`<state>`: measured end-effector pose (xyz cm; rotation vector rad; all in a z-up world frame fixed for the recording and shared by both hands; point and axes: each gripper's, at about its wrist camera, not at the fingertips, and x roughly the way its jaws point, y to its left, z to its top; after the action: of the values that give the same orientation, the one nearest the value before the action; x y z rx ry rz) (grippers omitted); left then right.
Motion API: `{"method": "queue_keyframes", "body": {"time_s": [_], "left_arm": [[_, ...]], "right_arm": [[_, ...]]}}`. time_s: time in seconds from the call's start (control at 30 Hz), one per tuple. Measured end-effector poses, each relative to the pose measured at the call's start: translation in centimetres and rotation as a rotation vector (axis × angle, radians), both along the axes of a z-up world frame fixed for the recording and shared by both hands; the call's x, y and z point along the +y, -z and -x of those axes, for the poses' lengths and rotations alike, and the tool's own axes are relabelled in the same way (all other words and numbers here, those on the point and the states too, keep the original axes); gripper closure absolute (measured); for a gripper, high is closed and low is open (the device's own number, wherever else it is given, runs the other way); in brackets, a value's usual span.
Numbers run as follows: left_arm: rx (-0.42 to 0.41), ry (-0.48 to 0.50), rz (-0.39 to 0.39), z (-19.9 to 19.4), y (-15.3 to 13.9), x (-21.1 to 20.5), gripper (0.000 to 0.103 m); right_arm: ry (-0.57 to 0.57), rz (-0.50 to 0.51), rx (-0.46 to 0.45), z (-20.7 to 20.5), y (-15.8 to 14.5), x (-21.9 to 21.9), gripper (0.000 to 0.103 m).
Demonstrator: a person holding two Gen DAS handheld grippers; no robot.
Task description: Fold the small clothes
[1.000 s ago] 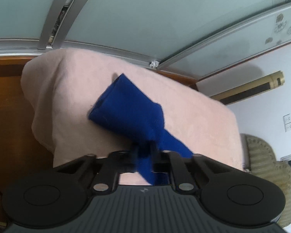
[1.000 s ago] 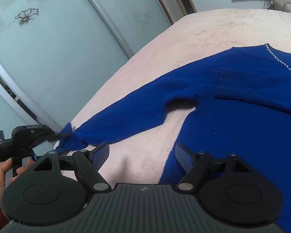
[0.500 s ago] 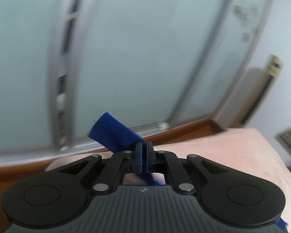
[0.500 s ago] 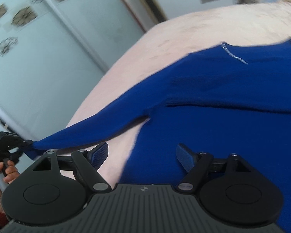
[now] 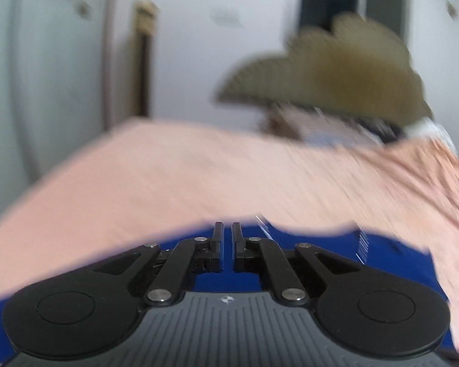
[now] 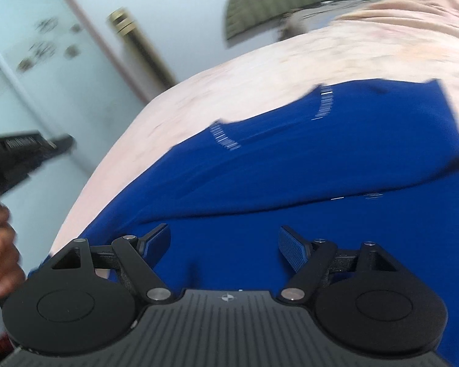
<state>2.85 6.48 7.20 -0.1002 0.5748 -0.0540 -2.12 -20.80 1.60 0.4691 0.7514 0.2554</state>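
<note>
A blue knit sweater (image 6: 321, 177) lies on the pink blanket (image 6: 260, 70), with a sleeve folded across its body. In the left wrist view the sweater (image 5: 382, 253) fills the area just under the fingers. My left gripper (image 5: 227, 232) hovers over it with its fingers nearly together, a narrow gap between them and no cloth visibly held; the frame is blurred. My right gripper (image 6: 225, 238) is open and empty just above the sweater's body. The left gripper (image 6: 24, 150) and the hand holding it show at the left of the right wrist view.
The pink blanket (image 5: 199, 177) covers the bed. A tan quilted headboard (image 5: 336, 70) stands at the far end with blurred items below it. Frosted sliding doors (image 6: 46, 61) and a gold-topped post (image 6: 125, 24) are on the left.
My left gripper swung the sleeve over onto the sweater's body and no longer visibly grips cloth. It now faces the headboard. My right gripper moved forward over the sweater, still open.
</note>
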Motion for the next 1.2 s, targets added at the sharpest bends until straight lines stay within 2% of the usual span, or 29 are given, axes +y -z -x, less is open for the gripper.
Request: {"method": "queue_keyframes", "body": {"time_s": [0.1, 0.17, 0.2, 0.23, 0.27, 0.3, 0.33, 0.4, 0.43, 0.5, 0.53, 0.6, 0.63, 0.67, 0.73, 0.77, 0.8, 0.83, 0.87, 0.9, 0.93, 0.97, 1.03, 1.13, 1.2], "left_arm": [[0.095, 0.018, 0.031, -0.1, 2.1, -0.8, 0.096], [0.136, -0.027, 0.041, 0.5, 2.9, -0.2, 0.091], [0.149, -0.06, 0.036, 1.0, 2.9, 0.6, 0.083], [0.16, -0.109, 0.021, 1.2, 3.3, 1.9, 0.066], [0.161, -0.173, -0.008, 1.9, 3.4, 3.5, 0.054], [0.155, -0.22, -0.037, 2.9, 3.2, 5.0, 0.025], [0.141, -0.283, -0.09, 3.8, 3.1, 6.5, 0.01], [0.125, -0.408, -0.271, 4.8, 3.0, 9.1, 0.01], [0.122, -0.481, -0.394, 5.1, 3.1, 10.4, 0.01], [0.136, -0.585, -0.553, 5.1, 3.4, 12.6, 0.008], [0.172, -0.605, -0.611, 4.7, 3.8, 13.8, 0.003], [0.275, -0.596, -0.675, 3.6, 5.4, 15.9, 0.002], [0.335, -0.602, -0.717, 3.0, 6.6, 16.8, 0.002], [0.362, -0.611, -0.753, 2.7, 7.5, 17.4, 0.002], [0.358, -0.645, -0.792, 2.6, 8.6, 18.4, 0.005], [0.353, -0.657, -0.78, 2.7, 8.7, 18.9, 0.01], [0.351, -0.67, -0.744, 2.5, 8.6, 19.2, 0.029], [0.357, -0.696, -0.661, 2.9, 8.2, 20.3, 0.054], [0.366, -0.718, -0.559, 4.3, 7.5, 22.0, 0.065], [0.372, -0.732, -0.441, 4.6, 7.1, 23.3, 0.089], [0.382, -0.746, -0.328, 5.0, 7.0, 24.4, 0.099], [0.386, -0.763, -0.243, 5.5, 6.8, 25.3, 0.099], [0.337, -0.789, -0.159, 6.5, 6.0, 25.9, 0.1], [0.198, -0.754, -0.114, 7.0, 3.2, 24.7, 0.1], [0.128, -0.703, -0.101, 5.8, 1.5, 22.9, 0.1]], "right_arm": [[0.038, -0.001, -0.005, 0.1, 0.3, -1.4, 0.021], [0.037, -0.004, -0.004, -0.1, 0.6, -1.8, 0.02], [0.033, -0.009, 0.001, -0.3, 0.8, -1.7, 0.02], [0.027, -0.015, 0.006, -0.5, 1.0, -1.7, 0.02], [0.016, -0.026, 0.014, -0.7, 1.3, -1.5, 0.02], [0.003, -0.04, 0.022, -0.8, 1.5, -1.2, 0.02], [-0.01, -0.053, 0.029, -0.9, 1.7, -1.0, 0.02], [-0.038, -0.067, 0.037, -0.9, 1.7, -0.2, 0.02], [-0.051, -0.068, 0.04, -1.0, 1.8, 0.2, 0.02], [-0.072, -0.066, 0.041, -1.1, 1.9, 1.0, 0.02], [-0.079, -0.07, 0.043, -1.1, 1.8, 1.2, 0.02], [-0.085, -0.076, 0.049, -1.0, 1.9, 1.5, 0.02], [-0.086, -0.078, 0.051, -0.9, 1.9, 1.4, 0.019], [-0.089, -0.077, 0.052, -0.9, 1.8, 1.4, 0.019], [-0.09, -0.07, 0.05, -0.7, 1.7, 1.2, 0.019], [-0.085, -0.064, 0.049, -0.6, 1.6, 1.1, 0.019], [-0.082, -0.059, 0.049, -0.6, 1.6, 1.0, 0.018], [-0.08, -0.057, 0.048, -0.7, 1.5, 1.1, 0.017], [-0.08, -0.057, 0.047, -0.6, 1.5, 1.0, 0.017], [-0.079, -0.057, 0.048, -0.6, 1.6, 1.0, 0.016], [-0.081, -0.059, 0.05, -0.7, 1.7, 1.0, 0.016], [-0.084, -0.062, 0.053, -0.8, 1.7, 1.0, 0.016], [-0.093, -0.067, 0.056, -0.8, 1.8, 1.2, 0.016], [-0.104, -0.057, 0.051, -0.8, 1.7, 1.3, 0.016], [-0.096, -0.059, 0.052, -0.8, 1.7, 1.2, 0.016]]}}
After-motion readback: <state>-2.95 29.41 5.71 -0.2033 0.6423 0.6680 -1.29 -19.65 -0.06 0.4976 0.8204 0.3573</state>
